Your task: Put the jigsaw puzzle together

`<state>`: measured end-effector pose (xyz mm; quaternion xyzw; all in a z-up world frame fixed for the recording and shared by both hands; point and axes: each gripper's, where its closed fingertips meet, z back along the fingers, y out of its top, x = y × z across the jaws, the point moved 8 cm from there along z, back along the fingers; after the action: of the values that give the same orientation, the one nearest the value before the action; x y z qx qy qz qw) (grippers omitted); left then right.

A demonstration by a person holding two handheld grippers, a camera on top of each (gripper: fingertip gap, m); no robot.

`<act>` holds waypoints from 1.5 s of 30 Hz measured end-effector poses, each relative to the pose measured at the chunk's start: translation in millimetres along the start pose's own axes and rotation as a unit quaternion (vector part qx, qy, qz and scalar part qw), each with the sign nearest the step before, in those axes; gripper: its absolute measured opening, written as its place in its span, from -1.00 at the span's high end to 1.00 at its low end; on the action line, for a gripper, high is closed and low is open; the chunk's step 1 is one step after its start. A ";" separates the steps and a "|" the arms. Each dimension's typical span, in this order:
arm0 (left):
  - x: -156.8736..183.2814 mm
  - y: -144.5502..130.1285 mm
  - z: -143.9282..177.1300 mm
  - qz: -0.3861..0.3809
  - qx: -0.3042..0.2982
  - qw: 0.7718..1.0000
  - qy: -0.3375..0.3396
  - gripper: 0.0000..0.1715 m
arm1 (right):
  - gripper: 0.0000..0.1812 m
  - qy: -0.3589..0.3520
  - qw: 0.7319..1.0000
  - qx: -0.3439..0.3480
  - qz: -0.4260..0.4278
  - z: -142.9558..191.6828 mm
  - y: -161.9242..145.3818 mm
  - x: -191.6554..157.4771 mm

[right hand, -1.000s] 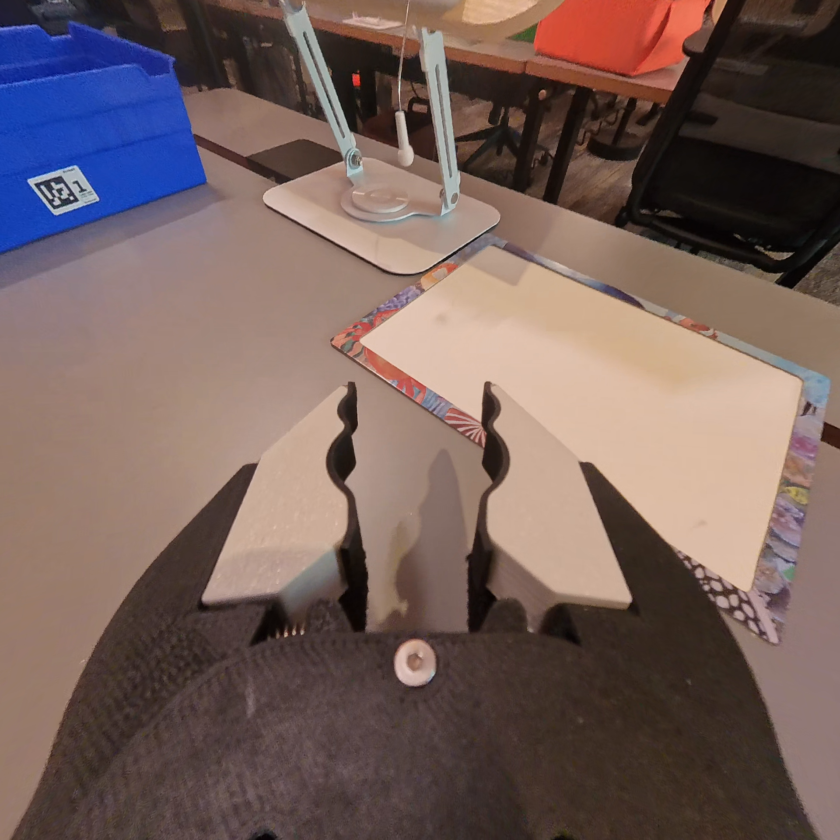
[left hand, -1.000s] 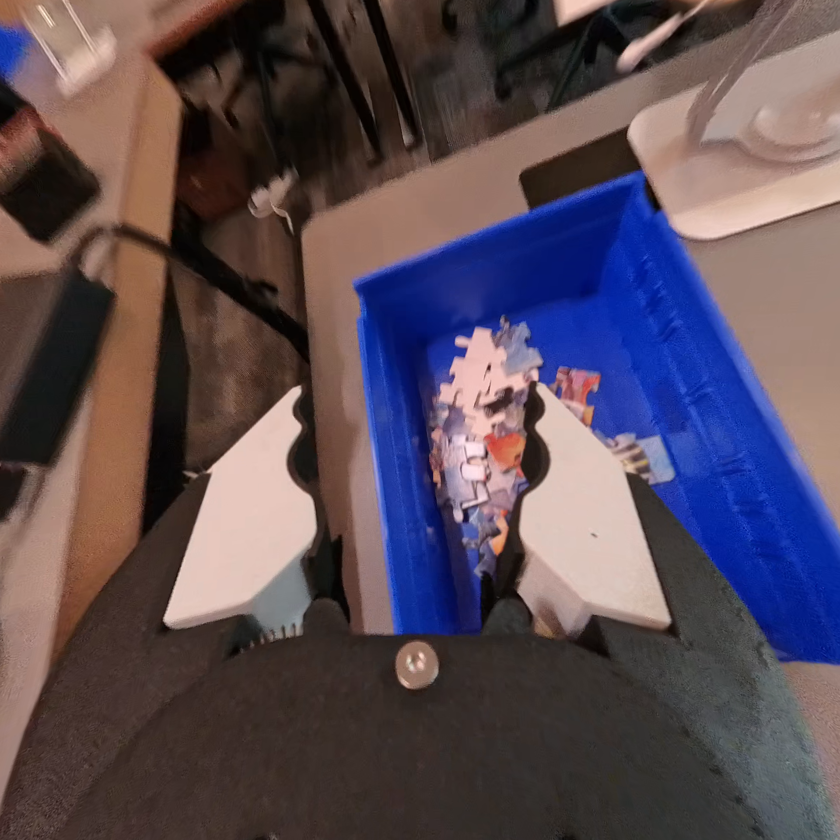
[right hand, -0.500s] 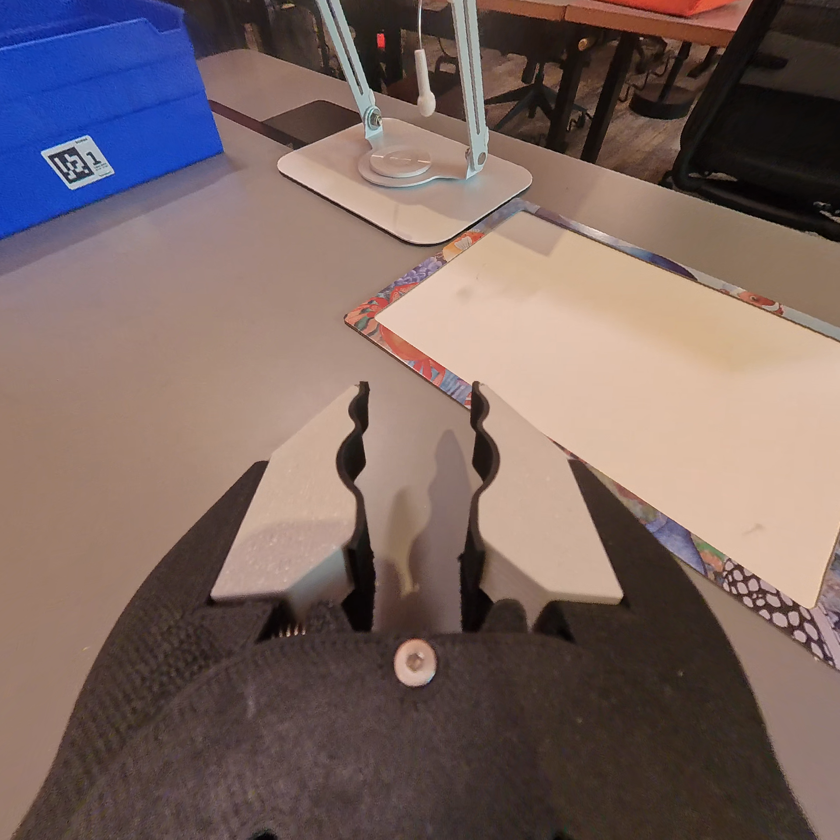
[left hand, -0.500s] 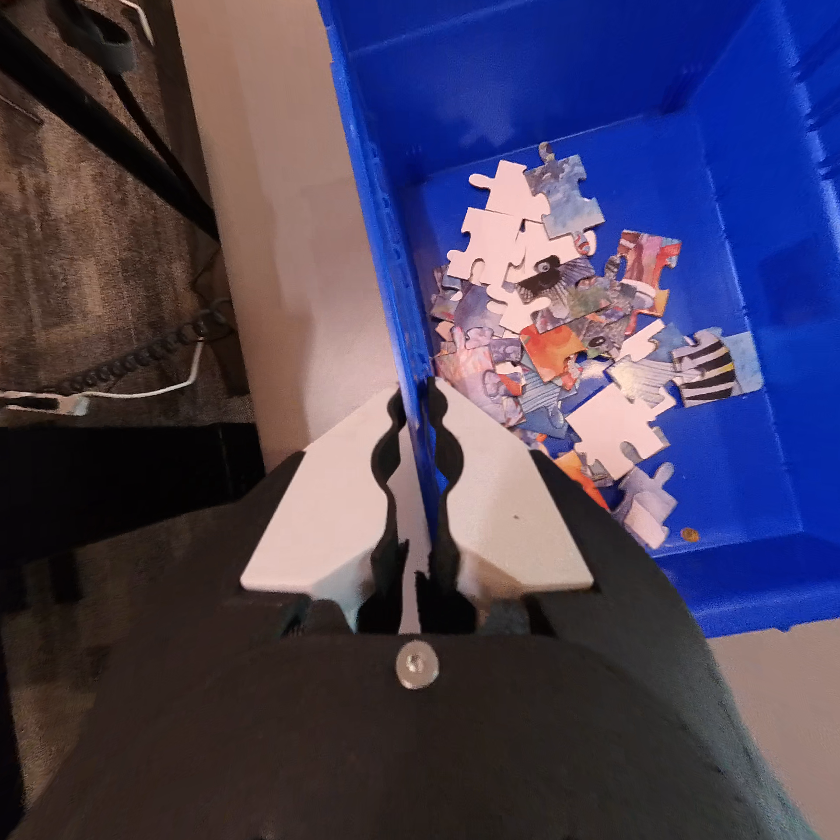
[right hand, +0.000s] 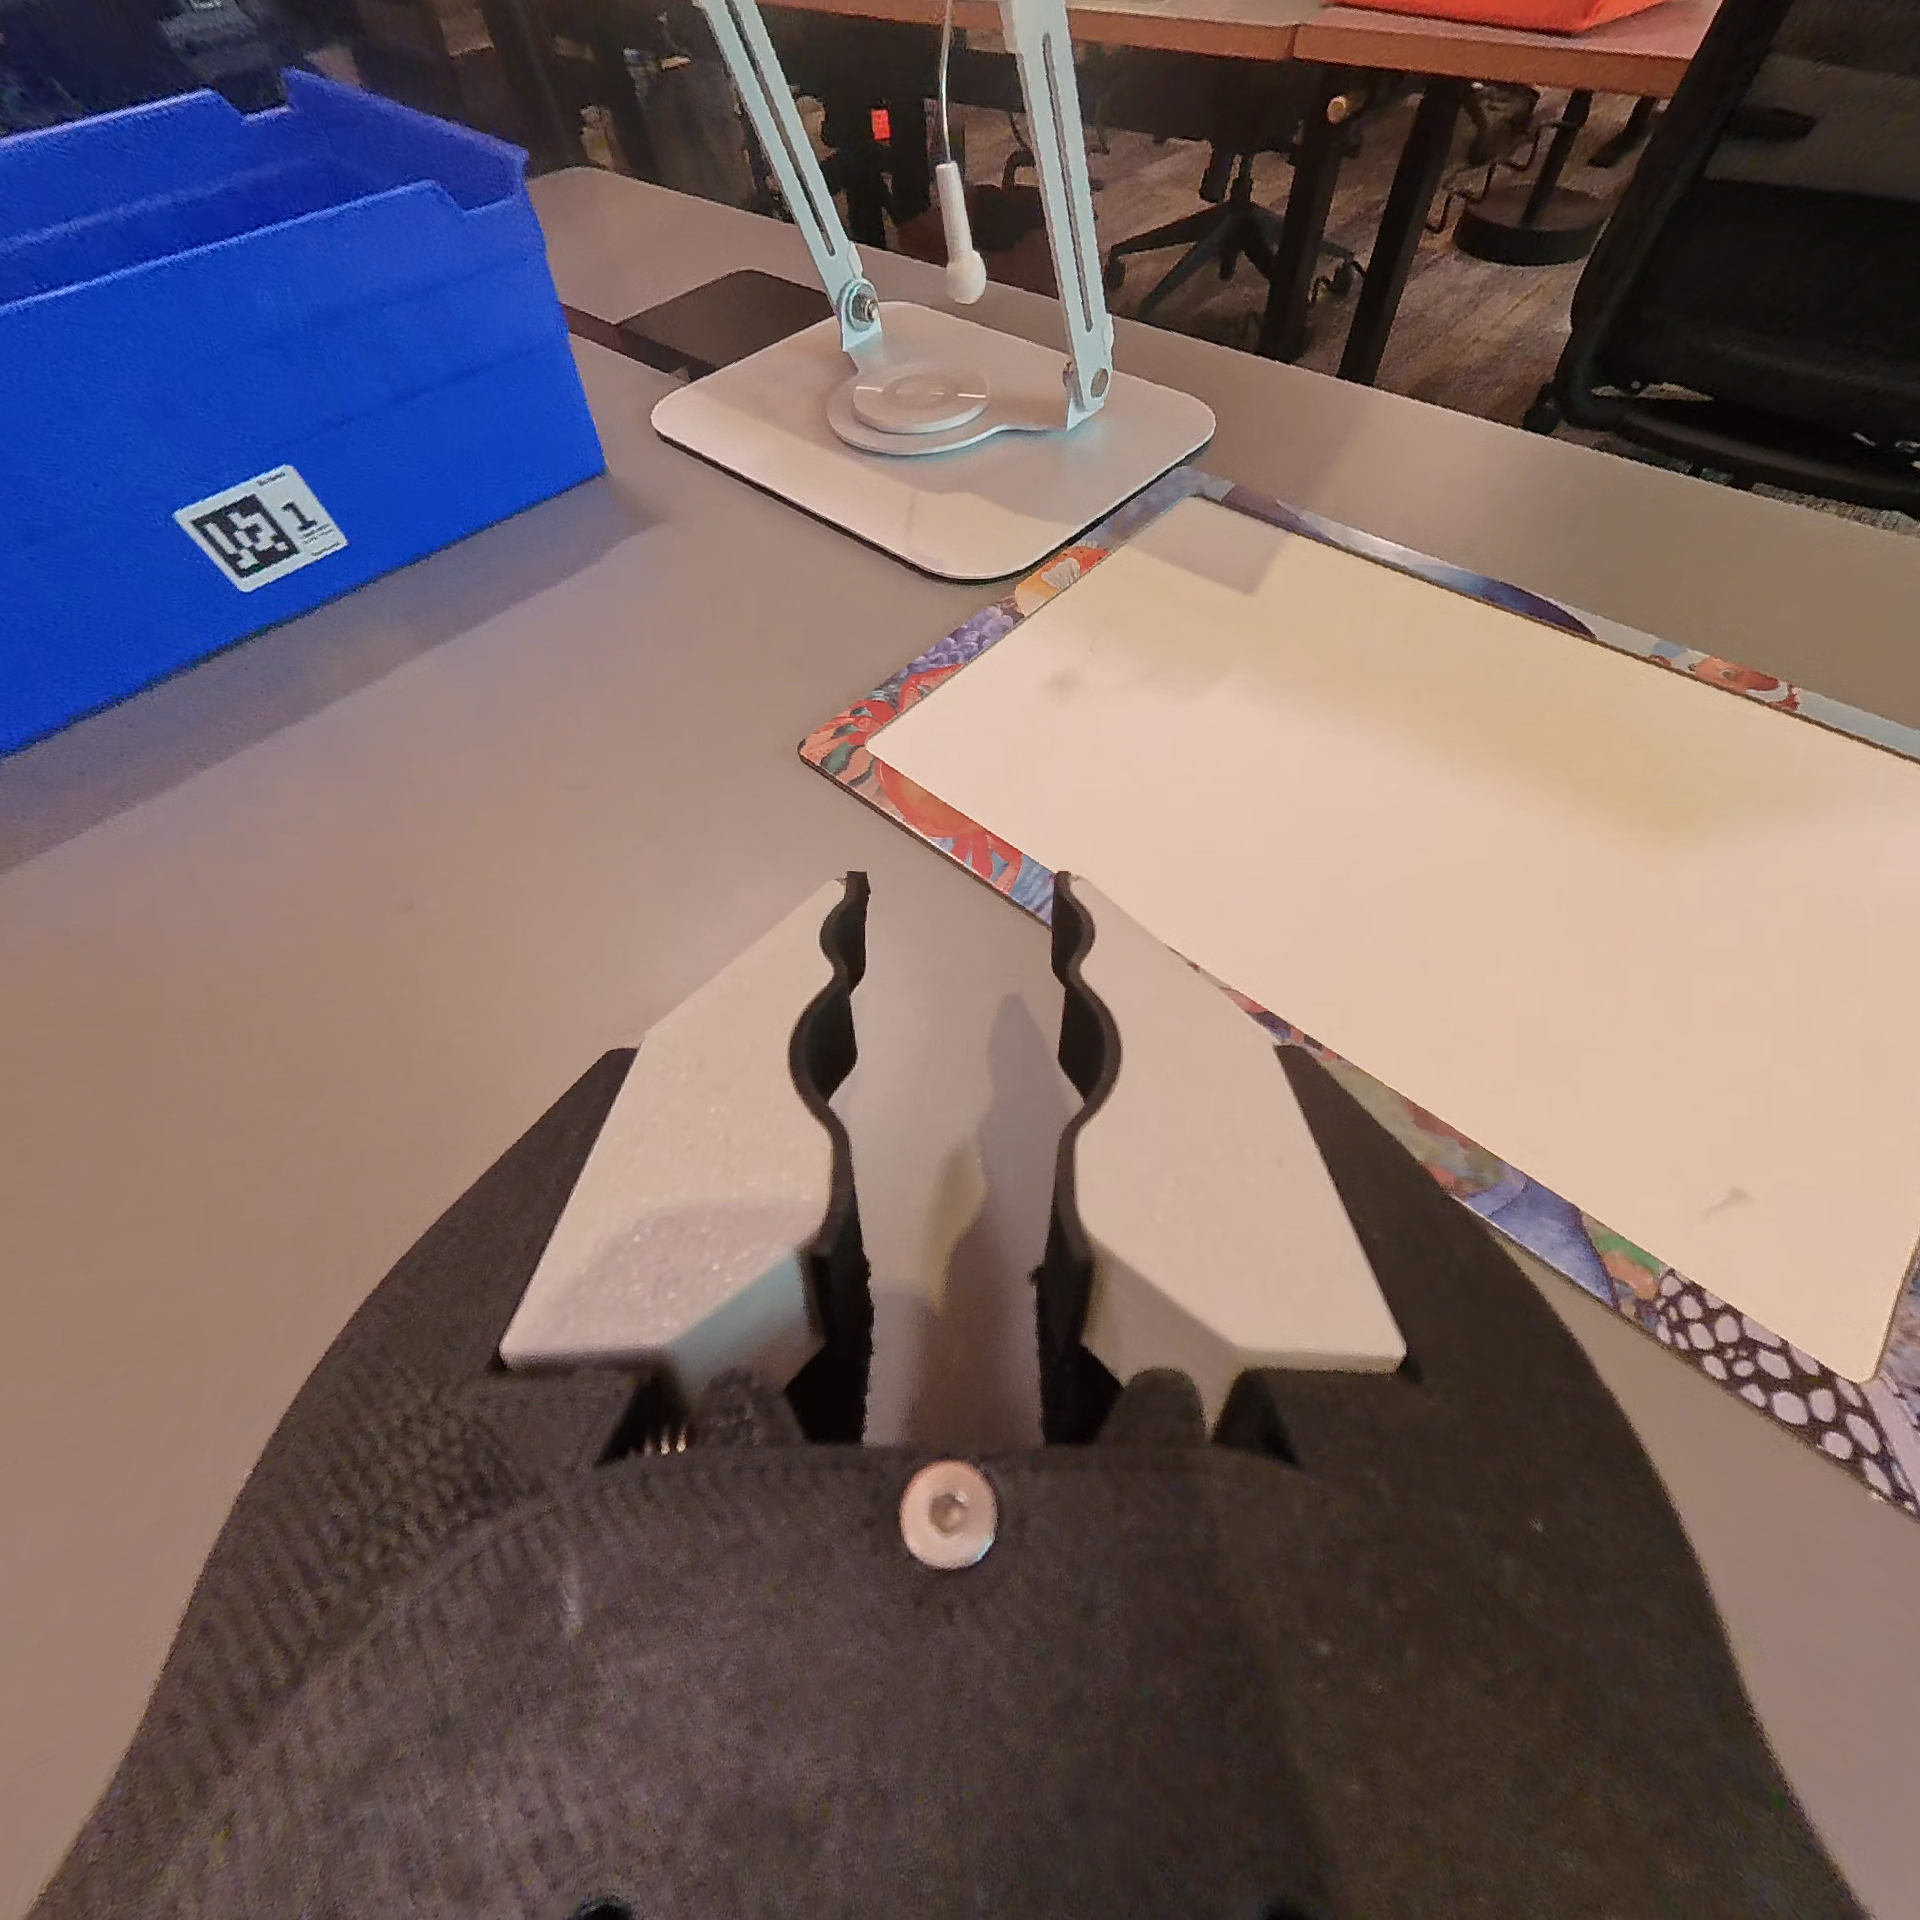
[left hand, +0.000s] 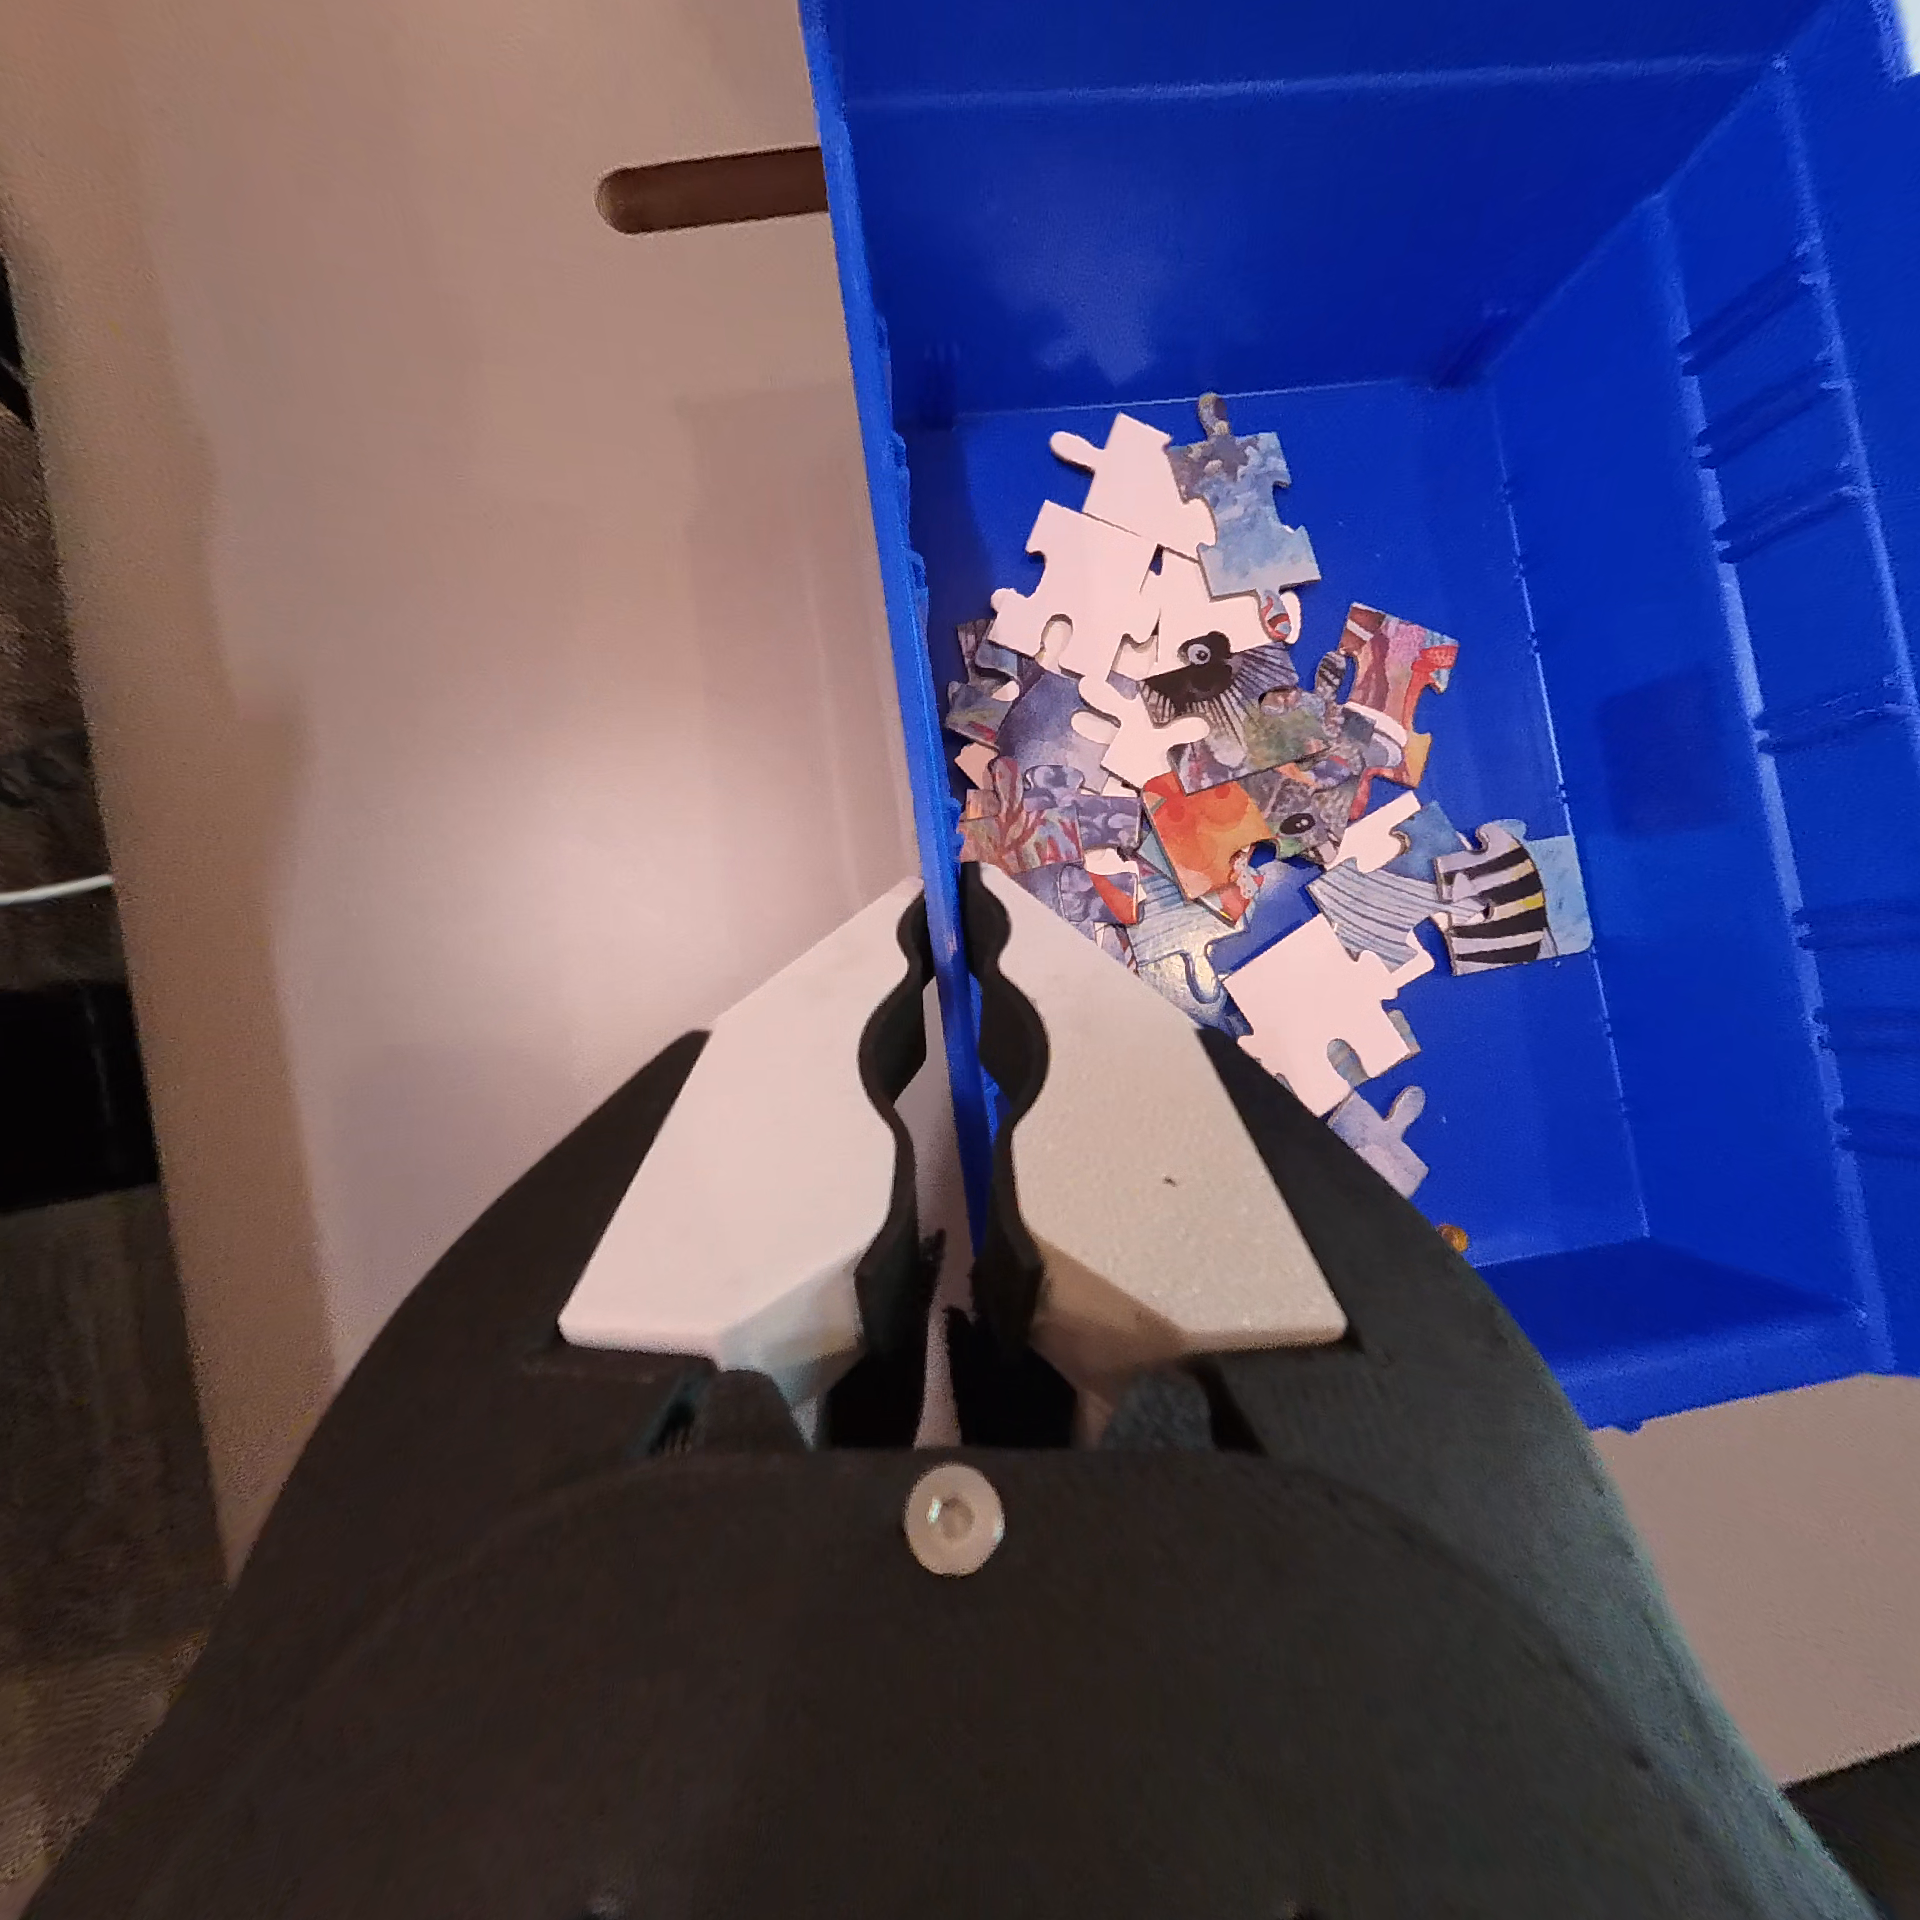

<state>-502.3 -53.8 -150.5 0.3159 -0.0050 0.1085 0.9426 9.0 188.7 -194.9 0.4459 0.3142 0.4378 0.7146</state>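
A blue bin (left hand: 1247, 260) holds a heap of loose jigsaw pieces (left hand: 1205, 769), some face up, some showing white backs. My left gripper (left hand: 951, 894) is shut on the bin's left wall, one finger outside and one inside. The bin also shows at the left of the right wrist view (right hand: 260, 395). The puzzle frame (right hand: 1403, 862), a cream board with a colourful border, lies flat on the grey table to the right. My right gripper (right hand: 956, 894) is open and empty, just above the table beside the frame's near left edge.
A white stand with a flat base (right hand: 935, 457) and two slanted arms stands behind the frame. A dark slot (left hand: 707, 197) lies in the table left of the bin. The table edge and floor are at the far left (left hand: 62, 935). Chairs and desks stand beyond (right hand: 1714, 260). The flat base (right hand: 935, 457) is about 25 centimeters from my right fingertips and 40 centimeters from my left.
My left gripper went from open over the bin to shut on its left wall, and the bin now looks shifted and closer. The right gripper drifted slightly towards the frame and narrowed a little.
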 end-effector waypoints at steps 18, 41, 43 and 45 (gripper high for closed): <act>51.2 -10.8 38.5 -0.016 0.049 0.989 -0.137 0.52 | 0.37 0.084 0.996 -0.002 -0.004 4.6 19.7 -48.3; 145.5 18.7 -100.6 -0.392 -0.332 0.857 -0.046 -0.50 | 0.43 0.137 0.990 -0.043 -0.002 -12.2 1.2 -57.7; 144.9 21.2 -97.7 -0.379 -0.342 0.858 -0.055 -0.48 | 0.42 0.138 0.989 -0.045 -0.004 -12.2 1.0 -57.1; 148.5 29.5 -83.7 -0.372 -0.308 0.873 -0.073 -0.43 | 0.39 0.145 0.988 -0.047 -0.011 -11.4 2.4 -59.3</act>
<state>-368.3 48.9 -188.4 -0.0047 0.0108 -0.2806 0.9598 -26.2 139.6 -193.8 0.3405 0.3985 0.5040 0.6865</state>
